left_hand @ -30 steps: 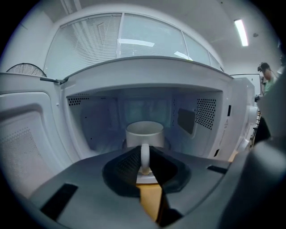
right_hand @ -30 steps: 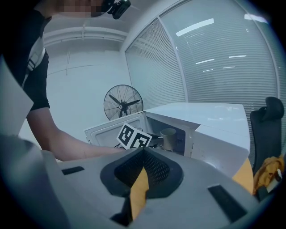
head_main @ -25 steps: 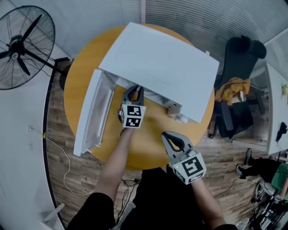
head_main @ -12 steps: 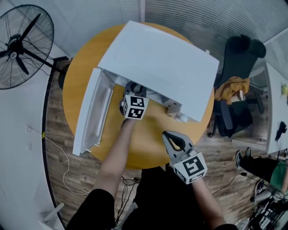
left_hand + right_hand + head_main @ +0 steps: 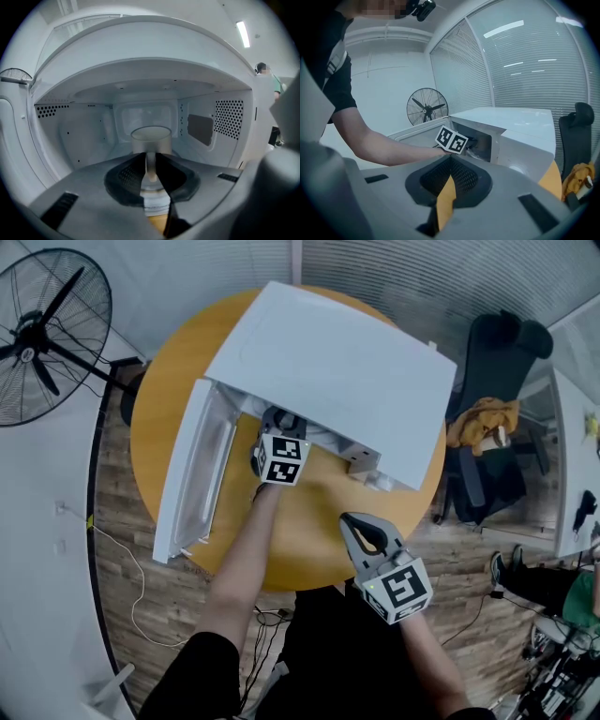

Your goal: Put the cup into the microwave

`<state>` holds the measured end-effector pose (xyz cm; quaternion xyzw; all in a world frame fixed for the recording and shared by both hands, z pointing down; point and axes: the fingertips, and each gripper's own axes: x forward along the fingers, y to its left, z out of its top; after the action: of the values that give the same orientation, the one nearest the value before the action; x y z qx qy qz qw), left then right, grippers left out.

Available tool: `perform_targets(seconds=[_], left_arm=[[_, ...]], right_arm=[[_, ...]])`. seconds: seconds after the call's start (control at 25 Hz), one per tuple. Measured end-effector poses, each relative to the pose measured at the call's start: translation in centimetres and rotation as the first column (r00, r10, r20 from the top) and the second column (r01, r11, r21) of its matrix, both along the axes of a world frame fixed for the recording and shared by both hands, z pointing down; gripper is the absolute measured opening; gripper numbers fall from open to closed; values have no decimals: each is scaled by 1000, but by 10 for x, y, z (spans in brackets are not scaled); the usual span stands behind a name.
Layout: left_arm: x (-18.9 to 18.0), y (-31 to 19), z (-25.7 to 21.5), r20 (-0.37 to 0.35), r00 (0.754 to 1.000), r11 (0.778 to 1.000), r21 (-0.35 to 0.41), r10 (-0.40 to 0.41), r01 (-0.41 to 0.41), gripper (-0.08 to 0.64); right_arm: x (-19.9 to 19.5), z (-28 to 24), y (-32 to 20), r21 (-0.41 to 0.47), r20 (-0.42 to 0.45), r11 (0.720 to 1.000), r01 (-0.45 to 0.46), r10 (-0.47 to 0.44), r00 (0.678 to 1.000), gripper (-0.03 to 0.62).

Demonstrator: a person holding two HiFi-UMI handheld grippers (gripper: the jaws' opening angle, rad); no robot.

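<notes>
Yellow table | microwave open | cup inside, clamped by left hand-held gripper

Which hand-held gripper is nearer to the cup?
Left. The left hand-held gripper holds the cup by its handle inside the microwave; the right hand-held gripper hangs outside, over the near edge of the table.

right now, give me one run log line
left tool: shut on cup | cup: inside microwave | door: open | right tool: shut, empty

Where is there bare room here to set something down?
Bare table between the microwave front and the right hand-held gripper; also cavity floor left of the cup. Crowded: the doorway, where the left hand-held gripper holds the cup.
</notes>
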<state>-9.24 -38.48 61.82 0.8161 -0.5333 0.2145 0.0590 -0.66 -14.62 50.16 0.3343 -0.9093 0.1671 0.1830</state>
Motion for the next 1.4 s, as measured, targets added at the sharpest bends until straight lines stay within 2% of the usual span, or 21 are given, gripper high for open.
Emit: perform_targets(seconds=[0.2,0.68,1.12,1.4], left_arm=[[-5,5,0,-3,1000,1000,-4,0,0,84],[-12,35,-7,14,1000,1000,-4,-3,3,86],[-24,109,-16,-26,998,997,-53,-54,52,86],[-21,158,-41,-53,992,993,-35,-110,108,84]], right_arm=[[-1,-2,5,3,0,1000,-10,10,1000,9],[-7,-13,25,36,19,999,-34,33,999,9],[-7,-32,48,78,48,997,-11,7,999,9],[2,-35,67,73,86,997,21,-28,996,9]])
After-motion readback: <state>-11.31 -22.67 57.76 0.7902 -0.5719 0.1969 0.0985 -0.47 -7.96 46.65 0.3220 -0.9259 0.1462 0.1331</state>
